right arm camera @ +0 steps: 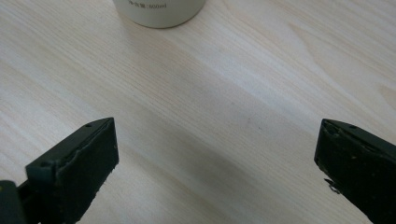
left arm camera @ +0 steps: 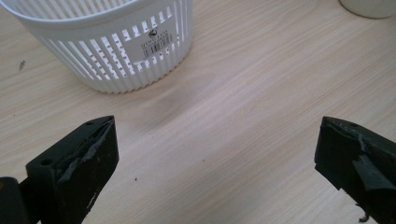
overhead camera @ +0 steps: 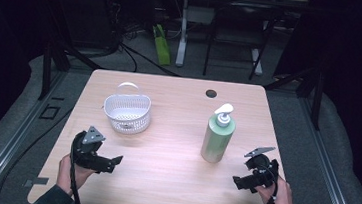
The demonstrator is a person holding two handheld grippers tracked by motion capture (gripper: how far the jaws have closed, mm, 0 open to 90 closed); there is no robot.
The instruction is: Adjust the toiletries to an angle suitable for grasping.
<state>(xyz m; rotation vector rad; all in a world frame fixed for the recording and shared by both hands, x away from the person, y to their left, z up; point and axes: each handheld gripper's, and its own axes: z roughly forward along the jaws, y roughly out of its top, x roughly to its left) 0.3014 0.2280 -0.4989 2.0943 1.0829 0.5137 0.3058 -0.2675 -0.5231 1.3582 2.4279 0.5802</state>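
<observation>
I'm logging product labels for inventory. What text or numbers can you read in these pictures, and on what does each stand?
"300ml", roughly: small grey print low on the pump bottle, blurred, so the figure is uncertain; the characters before it are unreadable.
White sticker on the white slotted basket: a logo, a line of letters and a barcode, too small to read.

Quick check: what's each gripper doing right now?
Left gripper: open, holding nothing, near the basket.
Right gripper: open, holding nothing, near the pump bottle.

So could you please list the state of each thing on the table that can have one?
Basket: upright, empty, handle raised.
Pump bottle: upright, untouched, pump on.
Left gripper: open, holding nothing.
Right gripper: open, holding nothing.
</observation>
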